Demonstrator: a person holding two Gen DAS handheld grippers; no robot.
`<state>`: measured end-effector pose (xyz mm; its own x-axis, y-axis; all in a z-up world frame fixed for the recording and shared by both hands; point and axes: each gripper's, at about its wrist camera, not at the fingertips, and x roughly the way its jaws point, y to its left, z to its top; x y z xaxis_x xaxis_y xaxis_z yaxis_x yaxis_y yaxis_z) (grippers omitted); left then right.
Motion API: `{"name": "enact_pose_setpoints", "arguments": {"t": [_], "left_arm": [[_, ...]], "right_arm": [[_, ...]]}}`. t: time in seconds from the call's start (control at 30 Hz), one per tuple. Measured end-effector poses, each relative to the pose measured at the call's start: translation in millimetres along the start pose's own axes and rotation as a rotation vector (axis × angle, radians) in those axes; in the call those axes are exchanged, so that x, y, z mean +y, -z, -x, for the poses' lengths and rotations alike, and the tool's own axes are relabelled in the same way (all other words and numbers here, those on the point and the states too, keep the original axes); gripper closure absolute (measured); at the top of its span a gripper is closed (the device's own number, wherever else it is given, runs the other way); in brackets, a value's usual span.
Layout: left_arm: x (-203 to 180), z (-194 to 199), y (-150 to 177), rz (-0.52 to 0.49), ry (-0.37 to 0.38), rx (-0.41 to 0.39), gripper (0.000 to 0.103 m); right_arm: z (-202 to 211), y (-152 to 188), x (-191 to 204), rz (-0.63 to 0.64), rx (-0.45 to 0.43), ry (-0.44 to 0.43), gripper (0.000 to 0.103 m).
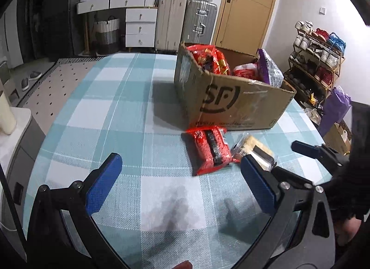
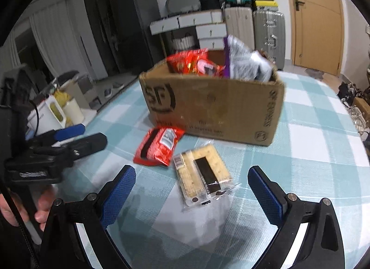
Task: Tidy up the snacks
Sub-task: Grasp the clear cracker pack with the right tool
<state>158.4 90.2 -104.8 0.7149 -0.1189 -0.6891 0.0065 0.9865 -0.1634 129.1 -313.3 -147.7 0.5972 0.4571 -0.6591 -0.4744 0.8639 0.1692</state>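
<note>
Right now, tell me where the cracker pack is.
In the right wrist view the cracker pack lies on the checked tablecloth, right of the red snack packet, before the cardboard box.

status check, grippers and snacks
Left gripper open, empty. Right gripper open, over cracker pack. Red pack beside it, outside box. Nothing in the way.
</note>
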Motion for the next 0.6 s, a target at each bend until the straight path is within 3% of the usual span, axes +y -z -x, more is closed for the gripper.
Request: {"name": "enact_pose_setpoints", "arguments": {"t": [0.33, 0.4, 0.53, 0.6], "left_arm": [[14.8, -11.7, 10.2, 0.013, 0.013, 0.048, 0.001], [17.6, -13.7, 10.8, 0.026, 0.016, 0.057, 0.001], [22.5, -14.1, 12.0, 0.033, 0.011, 0.059, 0.001], [24.6, -14.1, 12.0, 0.038, 0.010, 0.059, 0.001]], "right_arm": [[-50.1, -4.8, -6.1, 0.019, 0.107, 0.015, 0.006], [-59.0, -7.1, -6.6, 0.028, 0.136, 0.020, 0.018], [-68.3, -8.4, 3.6, 0.098, 0.160, 0.053, 0.026], [-69.4, -6.2, 13.7, 0.167, 0.168, 0.091, 0.038]]}}
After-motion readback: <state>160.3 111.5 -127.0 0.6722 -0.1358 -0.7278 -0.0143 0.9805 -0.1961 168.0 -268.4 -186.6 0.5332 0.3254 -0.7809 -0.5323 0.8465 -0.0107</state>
